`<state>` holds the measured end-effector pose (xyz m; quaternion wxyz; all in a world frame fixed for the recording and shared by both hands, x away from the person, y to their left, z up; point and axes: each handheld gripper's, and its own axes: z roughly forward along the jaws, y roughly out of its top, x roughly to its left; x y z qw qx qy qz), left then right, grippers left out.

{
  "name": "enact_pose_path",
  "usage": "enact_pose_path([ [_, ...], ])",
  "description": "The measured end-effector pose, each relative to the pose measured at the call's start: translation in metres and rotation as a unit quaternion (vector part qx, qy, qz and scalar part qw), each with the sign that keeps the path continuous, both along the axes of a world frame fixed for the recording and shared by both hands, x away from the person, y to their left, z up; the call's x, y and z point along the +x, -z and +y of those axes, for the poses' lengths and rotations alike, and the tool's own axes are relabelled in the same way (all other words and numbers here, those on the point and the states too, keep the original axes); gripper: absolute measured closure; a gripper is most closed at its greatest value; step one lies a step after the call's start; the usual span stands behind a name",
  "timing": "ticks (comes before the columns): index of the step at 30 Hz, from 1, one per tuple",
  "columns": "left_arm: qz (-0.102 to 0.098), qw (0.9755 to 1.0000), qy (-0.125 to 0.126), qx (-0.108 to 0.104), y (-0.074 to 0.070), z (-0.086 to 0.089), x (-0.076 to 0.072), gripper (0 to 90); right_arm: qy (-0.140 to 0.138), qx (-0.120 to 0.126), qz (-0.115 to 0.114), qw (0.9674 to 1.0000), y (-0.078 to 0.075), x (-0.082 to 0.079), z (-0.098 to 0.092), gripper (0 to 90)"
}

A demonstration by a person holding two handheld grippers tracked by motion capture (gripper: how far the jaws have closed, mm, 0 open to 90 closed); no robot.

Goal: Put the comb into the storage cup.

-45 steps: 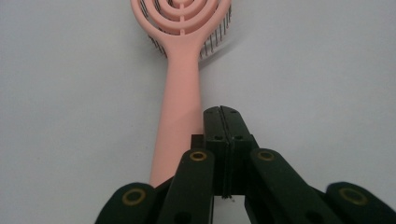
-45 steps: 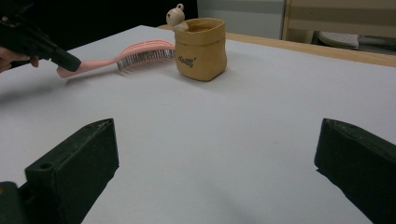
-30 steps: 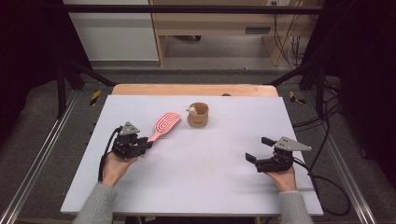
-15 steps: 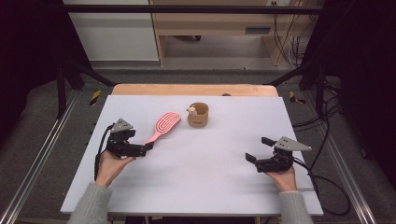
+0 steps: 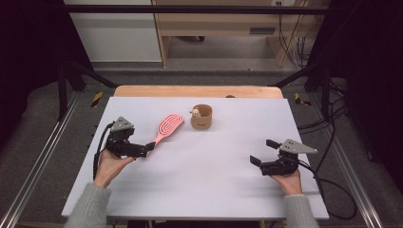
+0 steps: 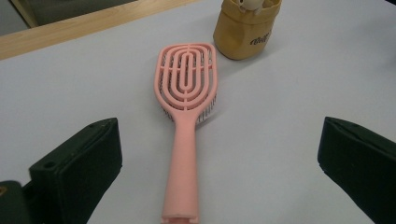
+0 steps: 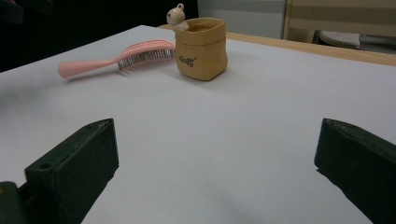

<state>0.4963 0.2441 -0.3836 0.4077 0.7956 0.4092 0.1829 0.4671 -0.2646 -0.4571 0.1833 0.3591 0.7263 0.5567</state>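
Left gripper [image 5: 148,148], jaws just opened wide about the handle end of the brush [image 6: 187,121], whose long axis runs straight ahead toward the pouch [image 6: 246,29]; right gripper [image 5: 261,153] open, well apart.

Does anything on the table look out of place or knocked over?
Nothing stands out. The brush lies flat, bristles down, its handle between the open left tongs, which have just been opening. The pot stands upright beside it, nothing spilled.
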Motion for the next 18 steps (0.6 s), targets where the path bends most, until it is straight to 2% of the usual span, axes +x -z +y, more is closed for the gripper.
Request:
enact_pose_path([
  [10, 0.002, 1.0000, 0.005, 0.001, -0.003, -0.002, 0.010, 0.0, 0.000, 0.000, 0.000, 1.0000, 0.001, 0.001, -0.001, 0.3],
  [13, 0.001, 1.0000, 0.001, 0.008, -0.003, -0.002, 0.013, 0.0, -0.001, -0.001, 0.001, 1.0000, 0.001, 0.001, 0.000, 0.4],
  [18, -0.006, 0.9999, 0.003, 0.012, -0.005, -0.001, 0.016, 0.0, -0.001, -0.001, 0.002, 1.0000, 0.001, 0.001, 0.000, 0.4],
])
